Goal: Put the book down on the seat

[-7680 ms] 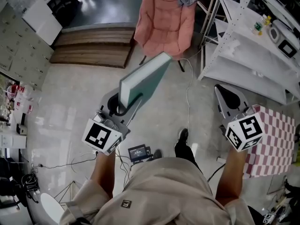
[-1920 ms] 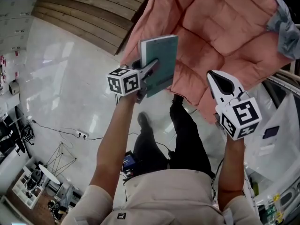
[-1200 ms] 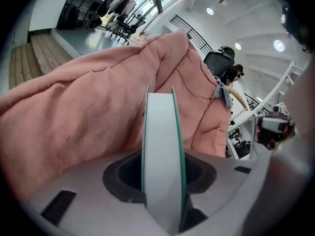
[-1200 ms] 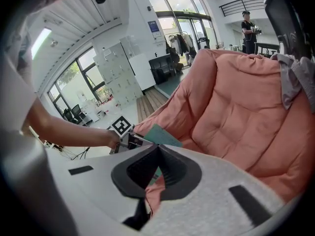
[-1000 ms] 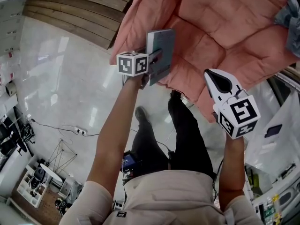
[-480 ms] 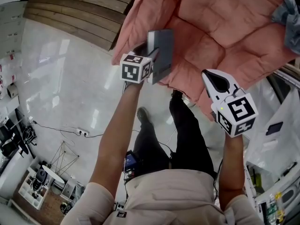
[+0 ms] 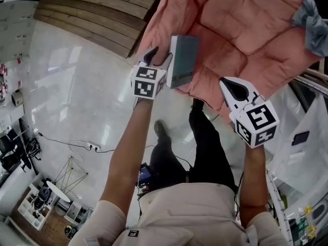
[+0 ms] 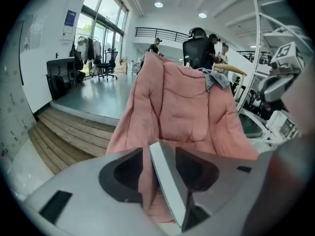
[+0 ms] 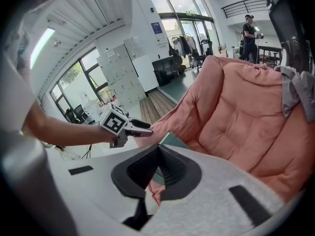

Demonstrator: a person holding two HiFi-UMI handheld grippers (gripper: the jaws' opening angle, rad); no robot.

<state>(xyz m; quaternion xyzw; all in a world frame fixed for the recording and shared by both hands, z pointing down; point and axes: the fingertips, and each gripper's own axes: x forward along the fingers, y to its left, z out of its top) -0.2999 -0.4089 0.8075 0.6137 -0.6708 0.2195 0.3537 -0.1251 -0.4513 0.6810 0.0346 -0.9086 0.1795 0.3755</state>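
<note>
Teal hardcover book (image 7: 183, 60) on pink quilted seat (image 7: 246, 29), left gripper (image 7: 159, 56) jaws just opened wide, book loose between them, right gripper (image 7: 224, 82) closed and empty, glossy pale floor (image 7: 77, 86)

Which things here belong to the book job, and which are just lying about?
Job:
- thin teal rectangular book, lying on the seat
- padded pink fabric chair
- left claw, open beside the book

Lying about:
- crumpled grey cloth
- brown wooden steps

- Glossy pale grey floor (image 7: 77, 86) reflecting overhead light
- Brown wooden plank steps (image 7: 92, 14) leading up to a dark grey raised platform (image 8: 93, 100)
- Tall glass windows (image 8: 106, 28)
- Round white ceiling lamps (image 8: 158, 5), lit
- White metal lockers (image 9: 120, 68) near more windows
</note>
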